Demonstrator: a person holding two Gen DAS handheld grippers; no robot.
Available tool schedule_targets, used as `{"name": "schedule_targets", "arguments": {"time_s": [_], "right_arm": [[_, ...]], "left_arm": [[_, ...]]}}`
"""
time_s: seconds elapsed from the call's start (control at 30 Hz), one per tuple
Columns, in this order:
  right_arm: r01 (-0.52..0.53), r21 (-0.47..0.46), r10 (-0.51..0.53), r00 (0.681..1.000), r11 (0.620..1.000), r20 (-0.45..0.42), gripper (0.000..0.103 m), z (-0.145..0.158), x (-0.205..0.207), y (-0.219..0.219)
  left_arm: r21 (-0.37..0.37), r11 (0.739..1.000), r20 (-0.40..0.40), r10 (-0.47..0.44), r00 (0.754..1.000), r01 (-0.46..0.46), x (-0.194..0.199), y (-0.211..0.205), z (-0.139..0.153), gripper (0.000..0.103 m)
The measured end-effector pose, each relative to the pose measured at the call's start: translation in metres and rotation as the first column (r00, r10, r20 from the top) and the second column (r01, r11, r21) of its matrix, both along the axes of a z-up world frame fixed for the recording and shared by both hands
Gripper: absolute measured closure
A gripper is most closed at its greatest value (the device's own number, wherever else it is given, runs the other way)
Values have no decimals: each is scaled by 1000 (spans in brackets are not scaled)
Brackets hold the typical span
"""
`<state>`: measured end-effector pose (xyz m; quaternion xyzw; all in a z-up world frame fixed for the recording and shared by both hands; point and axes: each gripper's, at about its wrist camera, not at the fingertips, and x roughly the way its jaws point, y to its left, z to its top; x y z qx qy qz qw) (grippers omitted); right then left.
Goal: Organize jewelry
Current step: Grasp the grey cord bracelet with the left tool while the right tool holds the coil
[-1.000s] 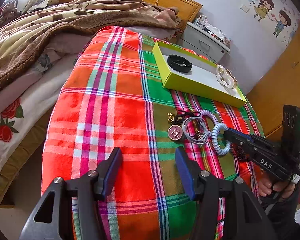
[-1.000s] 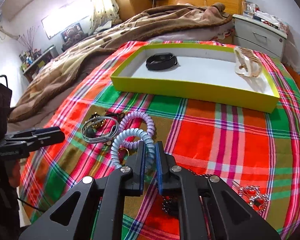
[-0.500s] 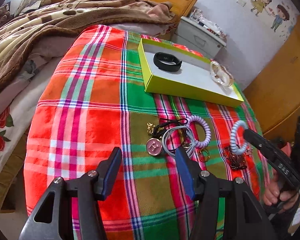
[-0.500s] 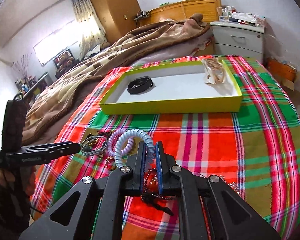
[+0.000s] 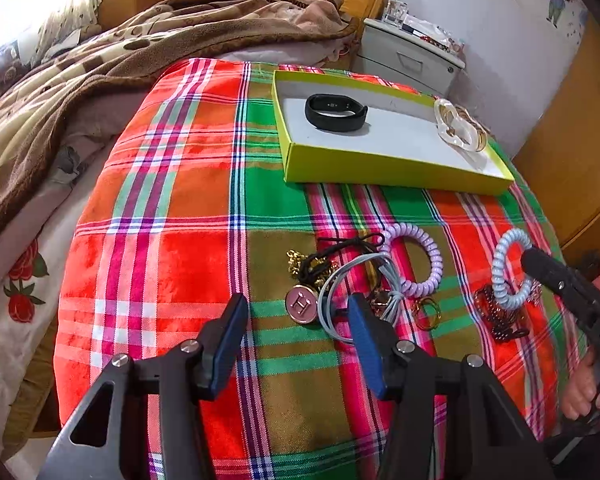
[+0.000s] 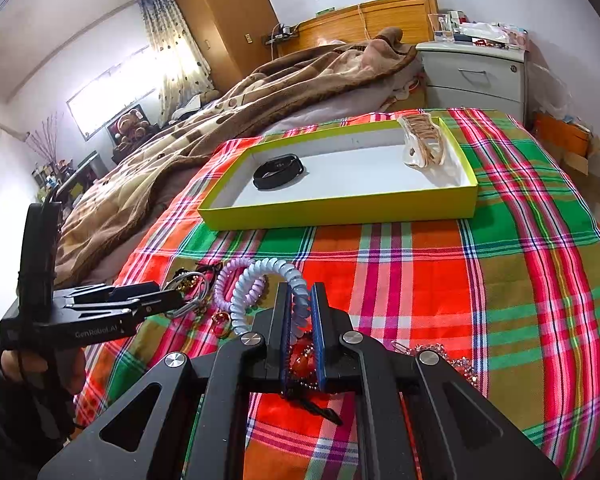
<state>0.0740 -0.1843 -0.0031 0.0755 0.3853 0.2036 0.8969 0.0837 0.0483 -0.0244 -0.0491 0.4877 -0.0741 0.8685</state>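
Pale blue coil hair tie (image 6: 274, 280) pinched in the right claw (image 6: 300, 312), blue pads nearly together with only the coil between them; the loop stands up off the plaid cloth (image 6: 440, 280) and, seen from the left wrist, hangs at the claw's black tip (image 5: 510, 268). Left claw (image 5: 296, 332) spread wide with nothing between the pads, jaws just drawn in a little; poised over the small pile of jewelry. Right pad (image 5: 364, 340) overlapping a grey elastic loop (image 5: 340, 296), contact impossible to judge. Just beside that loop: a round pink pendant marked H (image 5: 303, 303), a gold chain (image 5: 296, 264) tangled with a black cord (image 5: 348, 242), and a lilac coil hair tie (image 5: 416, 264) lying flat.

Yellow-green box (image 5: 380, 168) farther back on the cloth, white inside, holding 1 black wristband (image 5: 334, 113) toward its left end and a clear clip with gold bands (image 5: 458, 128) at its right end.

Dark beaded piece (image 5: 496, 312) partly covered by the blue coil and the right claw. In the right wrist view, red beads (image 6: 300, 364) and a black strand mostly hidden behind the claw's fingers, a sparkly chain (image 6: 440, 354) cut off by its frame. Hand on the right claw's grip (image 5: 580, 392) only partly in view at the picture edge.
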Motion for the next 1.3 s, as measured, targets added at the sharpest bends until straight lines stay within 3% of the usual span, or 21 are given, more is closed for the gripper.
{"name": "schedule_targets", "arguments": {"time_s": [0.13,0.27,0.37,0.73,1.1,1.2,1.3], "right_arm": [[3,1,-3,1000,1000,-1,93,-1,-1,-1],[8,1,-8,1000,1000,-1,93,-2,-2,-2],[9,1,-9,1000,1000,-1,93,-2,-2,-2],[14,4,-14,1000,1000,-3,93,-2,-3,-1],[24,5,-24,1000,1000,2,93,-1,-8,-2],[24,6,-24,1000,1000,3,93,-1,-8,-3],[29,5,-29,1000,1000,5,93,0,-8,-3]], "left_arm": [[0,999,7,-35,999,35,-7,-5,0,60],[46,999,6,-24,1000,24,-12,-6,1,78],[39,999,5,-32,999,31,-17,-5,1,83],[14,997,11,-79,997,79,-26,-8,1,88],[77,992,14,-101,995,100,-14,-16,0,88],[88,992,16,-94,995,92,-14,-15,1,99],[55,996,20,-75,997,74,-15,-10,1,100]]}}
